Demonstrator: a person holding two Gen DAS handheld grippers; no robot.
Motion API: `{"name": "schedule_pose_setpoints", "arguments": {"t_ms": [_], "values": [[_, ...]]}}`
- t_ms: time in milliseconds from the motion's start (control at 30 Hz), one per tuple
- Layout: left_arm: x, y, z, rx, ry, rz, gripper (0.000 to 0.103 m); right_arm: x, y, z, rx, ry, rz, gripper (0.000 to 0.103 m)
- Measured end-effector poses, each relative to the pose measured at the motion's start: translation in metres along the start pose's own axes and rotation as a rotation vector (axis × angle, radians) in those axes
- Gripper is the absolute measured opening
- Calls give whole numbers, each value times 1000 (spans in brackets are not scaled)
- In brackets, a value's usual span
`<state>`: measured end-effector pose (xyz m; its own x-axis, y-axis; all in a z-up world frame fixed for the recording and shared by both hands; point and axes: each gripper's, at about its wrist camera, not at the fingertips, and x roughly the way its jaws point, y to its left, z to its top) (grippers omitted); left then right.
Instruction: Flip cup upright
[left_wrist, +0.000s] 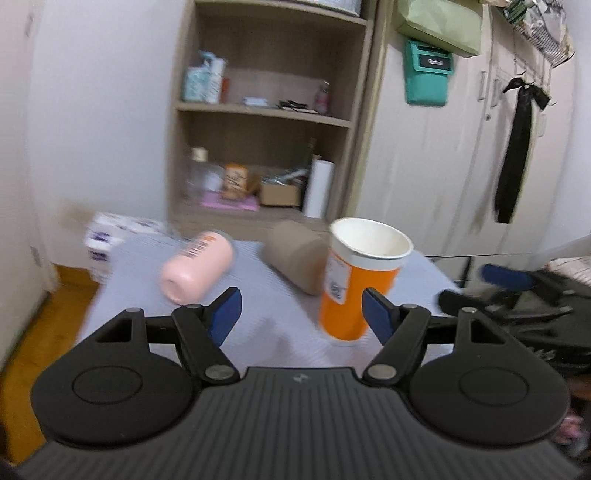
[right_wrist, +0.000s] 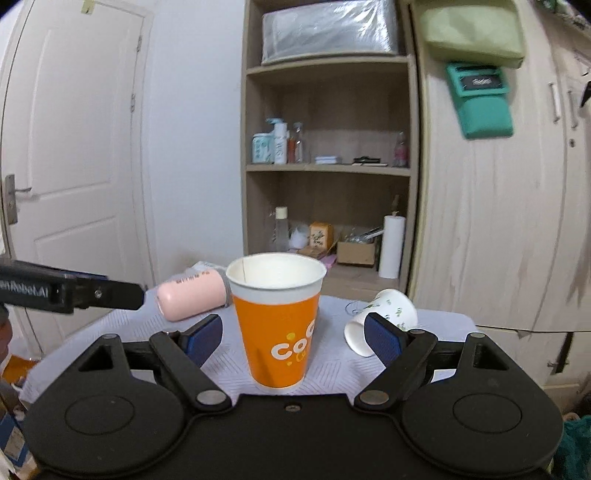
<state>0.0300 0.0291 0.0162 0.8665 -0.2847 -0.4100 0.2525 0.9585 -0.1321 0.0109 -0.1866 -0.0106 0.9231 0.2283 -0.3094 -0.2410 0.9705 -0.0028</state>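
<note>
While upright, orange cup (right_wrist: 279, 325) stands between right fingers (right_wrist: 382, 338), untouched.

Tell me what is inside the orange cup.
The orange cup stands upright, mouth open. The right wrist view shows only its bare white inner wall and a seam near the rim; nothing sticks out. The bottom is hidden by the cup's own front wall.
</note>
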Motion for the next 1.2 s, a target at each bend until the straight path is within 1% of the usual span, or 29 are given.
{"name": "schedule_pose_setpoints", "arguments": {"t_ms": [67,167,267,367,433,533,600,667,967,1200], "values": [[-13,-1,1,6,-8,30,73,-11,3,3,17,-3,-29,88],[-29,0,0,-9,-11,30,74,-25,5,8,36,-9,-40,88],[-41,0,1,-11,-16,37,75,-40,12,13,12,-20,-44,88],[-49,-1,-1,-15,-17,24,77,-51,16,16,10,-32,-64,92],[-52,-4,-2,-9,-18,17,78,-58,20,15,15,-35,-74,92],[-57,-9,-3,9,-22,18,82,-67,25,14,10,-38,-90,93],[-61,-10,-4,9,-27,18,86,-70,29,13,3,-34,-96,95],[-64,-11,-6,7,-27,17,89,-72,32,13,-6,-28,-100,103],[-67,-9,-8,7,-15,55,102,-74,34,14,13,-3,-132,103],[-62,-6,-9,1,19,99,103,-72,34,12,25,17,-163,103]]}}
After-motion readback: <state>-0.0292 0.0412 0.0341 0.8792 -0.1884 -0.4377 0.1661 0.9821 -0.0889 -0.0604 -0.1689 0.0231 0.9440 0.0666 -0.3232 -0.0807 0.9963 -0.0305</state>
